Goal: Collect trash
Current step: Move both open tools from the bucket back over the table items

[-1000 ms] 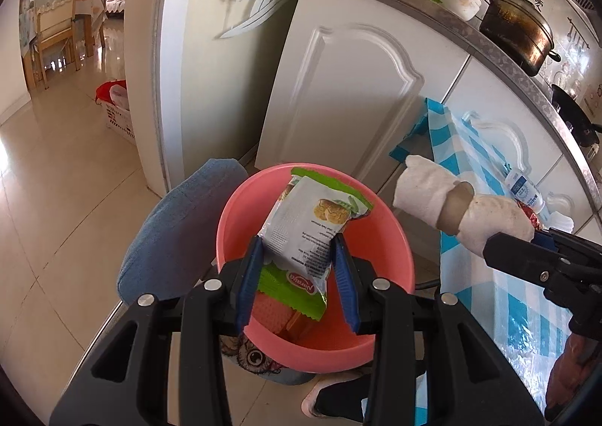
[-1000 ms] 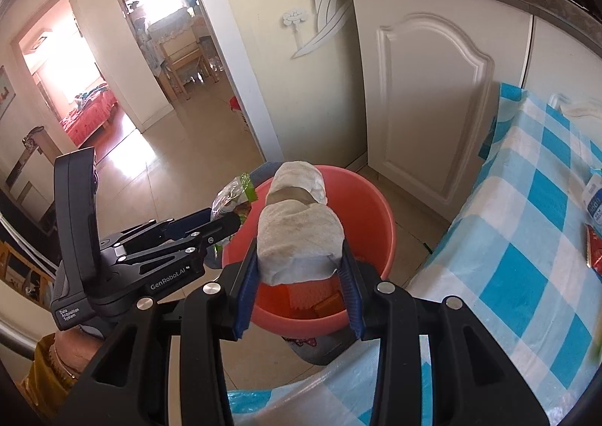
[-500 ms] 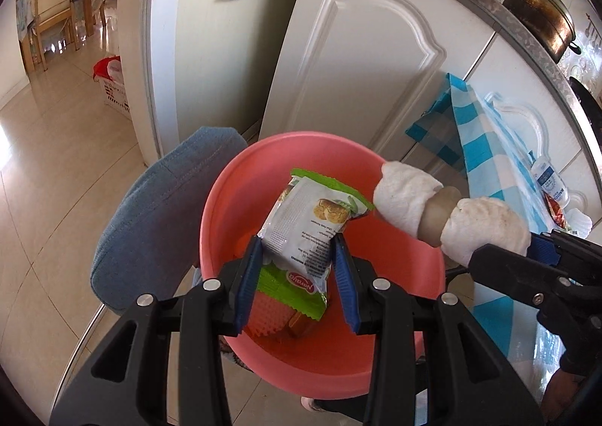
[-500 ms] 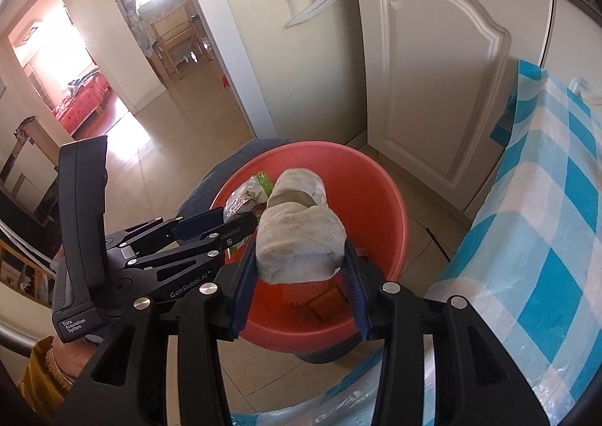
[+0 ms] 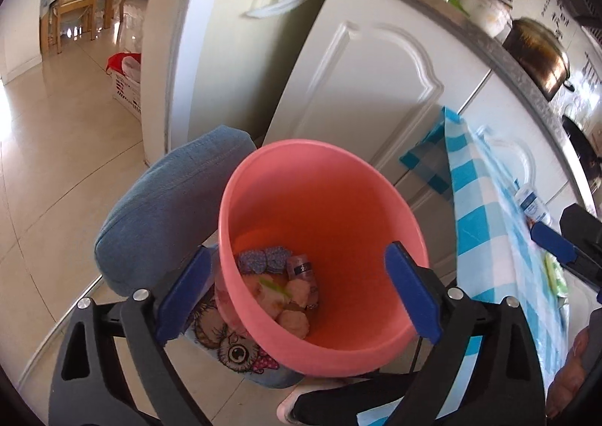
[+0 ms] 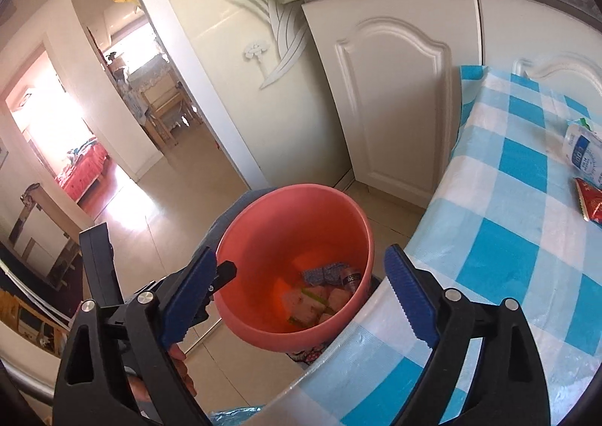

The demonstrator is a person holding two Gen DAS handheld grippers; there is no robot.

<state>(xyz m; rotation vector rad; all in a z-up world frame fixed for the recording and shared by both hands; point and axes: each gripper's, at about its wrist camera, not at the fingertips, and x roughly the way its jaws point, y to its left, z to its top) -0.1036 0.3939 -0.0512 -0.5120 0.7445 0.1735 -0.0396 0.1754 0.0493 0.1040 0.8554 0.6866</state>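
Both handheld grippers hung above the round pink plastic bin (image 5: 323, 200), which stood on the tiled floor between a blue padded stool (image 5: 169, 200) and the table covered with a blue-and-white checked plastic cloth (image 6: 526, 238). The left gripper (image 5: 297, 298) had its blue-padded jaws opening, spread wide to either side of the bin's mouth with nothing between the pads. The right gripper (image 6: 301, 302) was likewise opening and empty, its jaws straddling the bin's rim from the table side. The trash already collected lay in a loose heap at the bottom of the bin (image 5: 280, 290): crumpled pale tissue, a bluish wrapper and a small pinkish tube. The step in hand looked like the drop into the bin, and by the empty jaws it seemed finished. More litter remained on the checked cloth, namely a small white plastic bottle with a blue label (image 6: 583, 151) and a red foil sachet (image 6: 592, 204) just beside it. The next move would likely call for swinging a gripper back over the table and closing on one of these.
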